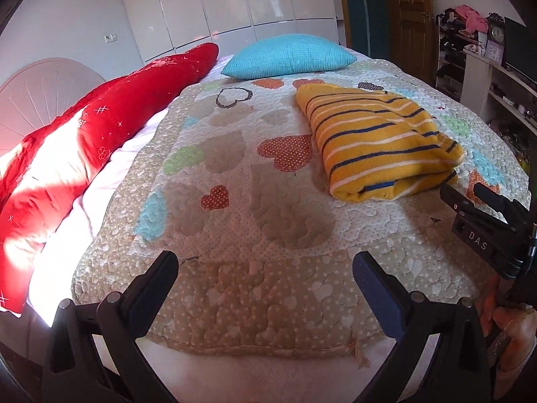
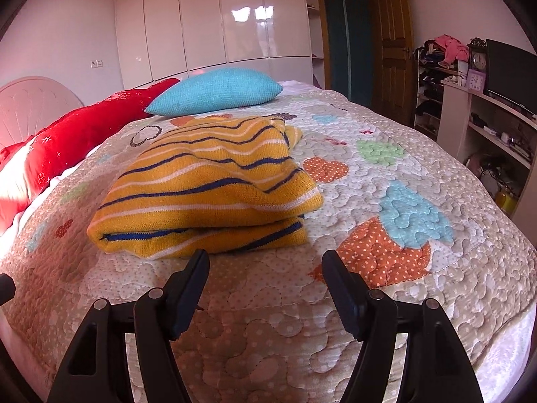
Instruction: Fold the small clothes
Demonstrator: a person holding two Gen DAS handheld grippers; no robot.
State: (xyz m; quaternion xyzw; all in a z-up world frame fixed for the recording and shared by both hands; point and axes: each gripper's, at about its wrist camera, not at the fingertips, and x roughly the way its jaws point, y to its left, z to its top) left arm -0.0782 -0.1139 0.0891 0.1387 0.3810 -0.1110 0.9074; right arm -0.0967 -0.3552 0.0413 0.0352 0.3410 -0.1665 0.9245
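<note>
Folded striped sweater (image 2: 208, 188) on quilt (image 2: 402, 268); blue pillow (image 2: 214, 92), red bedding (image 1: 84, 141) behind.

Both grippers are chunky black plastic. The left gripper (image 1: 265, 265) has dark blue pads (image 1: 379, 288) and silver pivot pins. The right gripper (image 2: 265, 265) is all black with the same pins, and its side reads "DAS". Bare fingers (image 1: 510, 332) wrap its handle.

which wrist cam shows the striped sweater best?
Right wrist: the folded striped sweater sits centred and close, just beyond the open right gripper. Left wrist shows it off to the right, farther away, at an angle.
</note>
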